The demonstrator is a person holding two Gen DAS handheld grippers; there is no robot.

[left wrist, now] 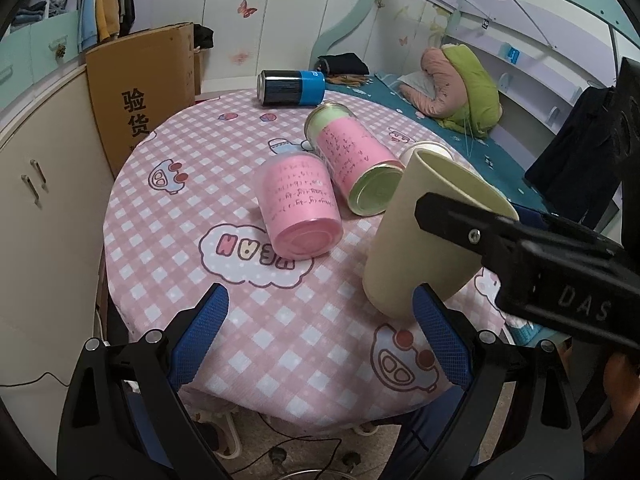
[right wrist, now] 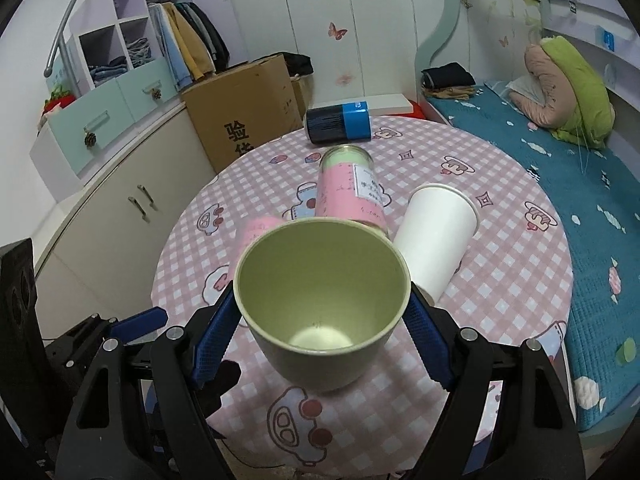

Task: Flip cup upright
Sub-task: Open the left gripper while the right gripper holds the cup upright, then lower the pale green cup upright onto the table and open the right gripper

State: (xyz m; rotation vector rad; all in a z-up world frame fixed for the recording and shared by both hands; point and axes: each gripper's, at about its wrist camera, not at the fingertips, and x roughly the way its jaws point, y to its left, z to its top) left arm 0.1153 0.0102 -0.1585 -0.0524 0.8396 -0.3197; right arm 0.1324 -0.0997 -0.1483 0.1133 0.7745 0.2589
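A pale green cup (right wrist: 320,304) is held between the blue pads of my right gripper (right wrist: 322,312), which is shut on it. The cup is tilted, its mouth facing the right wrist camera, its base near the tablecloth. In the left wrist view the same cup (left wrist: 424,232) stands tilted at the right with the right gripper's black finger (left wrist: 460,224) across it. My left gripper (left wrist: 320,336) is open and empty over the table's near edge, its right pad close beside the cup's base.
On the round table with pink checked cloth (left wrist: 240,320) lie a pink can (left wrist: 300,204), a pink-and-green can (left wrist: 352,160), a black-and-blue can (left wrist: 292,88) and a white paper cup (right wrist: 436,236). A cardboard box (left wrist: 140,92) stands at the left, a bed (right wrist: 560,184) at the right.
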